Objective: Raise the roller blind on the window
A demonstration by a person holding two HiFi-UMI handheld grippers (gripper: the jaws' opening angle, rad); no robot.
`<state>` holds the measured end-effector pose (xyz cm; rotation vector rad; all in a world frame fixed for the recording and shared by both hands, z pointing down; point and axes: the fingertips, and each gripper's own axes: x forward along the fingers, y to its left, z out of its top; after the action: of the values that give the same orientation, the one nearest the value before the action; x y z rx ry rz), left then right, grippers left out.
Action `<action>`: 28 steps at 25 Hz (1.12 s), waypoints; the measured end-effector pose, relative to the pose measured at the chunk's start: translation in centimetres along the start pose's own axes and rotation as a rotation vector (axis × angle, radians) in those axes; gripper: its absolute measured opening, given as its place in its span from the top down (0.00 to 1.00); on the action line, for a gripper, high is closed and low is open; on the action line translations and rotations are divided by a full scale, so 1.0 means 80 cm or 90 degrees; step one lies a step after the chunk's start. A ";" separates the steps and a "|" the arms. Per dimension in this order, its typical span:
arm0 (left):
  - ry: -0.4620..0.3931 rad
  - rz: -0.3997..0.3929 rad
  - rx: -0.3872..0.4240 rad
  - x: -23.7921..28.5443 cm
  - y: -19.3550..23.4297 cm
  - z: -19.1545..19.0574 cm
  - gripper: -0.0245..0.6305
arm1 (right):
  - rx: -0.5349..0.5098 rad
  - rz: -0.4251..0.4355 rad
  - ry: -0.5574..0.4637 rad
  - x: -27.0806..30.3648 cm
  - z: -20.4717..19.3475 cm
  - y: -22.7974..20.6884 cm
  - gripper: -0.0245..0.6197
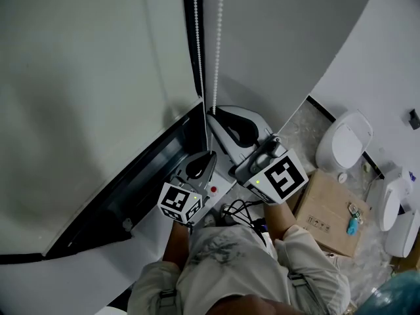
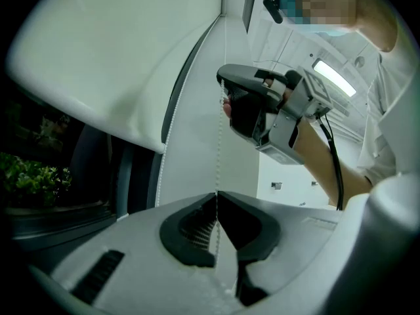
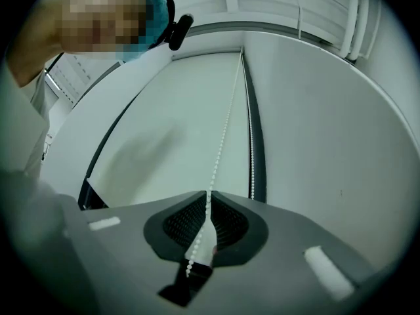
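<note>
White fabric roller blind (image 1: 85, 77) covers most of the window and hangs low. Only a dark strip of glass (image 1: 131, 195) shows under its bottom bar, so the raising looks barely begun.

White beaded pull chain (image 1: 216, 44) hangs as two strands just right of the blind's edge, against a dark vertical frame strip (image 1: 190, 38). Its long axis is straight up-down.

Right gripper (image 1: 216, 115) sits on the chain, jaws closed on it, beads running through between the pads and trailing out behind. Left gripper (image 1: 207, 157) is directly below on what looks like the same strand, jaws also pinched on the beads. In the left gripper view the chain runs taut from its jaws up into the right gripper.

Key relation: right gripper is the upper hold, left the lower, both on the vertical line of the chain, close together and not touching. Likely next move is a pull down along the chain by the upper hold, with the lower one letting go to clear the way. Cannot tell which strand lifts the blind.

In the way: the second strand just beside the gripped one could snag. The blind edge and frame are close on the left.

Other things, well apart on the floor to the right:
- white toilet (image 1: 344, 140)
- brown cardboard box (image 1: 328, 215)
- keys with a blue tag (image 1: 353, 223) lying on the box

Green foliage (image 2: 33, 172) shows outside, through the glass.
</note>
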<state>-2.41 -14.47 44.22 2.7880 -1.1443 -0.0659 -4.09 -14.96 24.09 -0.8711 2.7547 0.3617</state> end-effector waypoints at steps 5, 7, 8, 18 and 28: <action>0.006 0.002 0.002 0.002 0.002 -0.003 0.93 | 0.029 -0.007 0.012 -0.006 -0.011 -0.003 0.95; 0.020 0.006 0.001 0.002 0.004 -0.014 0.93 | 0.029 -0.009 0.019 -0.008 -0.020 -0.001 0.95; 0.029 0.008 -0.002 0.002 0.005 -0.020 0.93 | 0.030 -0.010 0.022 -0.009 -0.025 0.000 0.95; 0.084 0.016 -0.032 -0.011 0.008 -0.081 0.93 | 0.043 -0.020 0.077 -0.027 -0.085 0.012 0.95; 0.111 0.017 -0.046 -0.017 0.003 -0.123 0.93 | 0.053 -0.020 0.101 -0.048 -0.119 0.025 0.95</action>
<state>-2.67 -12.72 53.97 2.6545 -1.1132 0.1324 -3.55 -14.19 34.50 -0.9589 2.8731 0.1769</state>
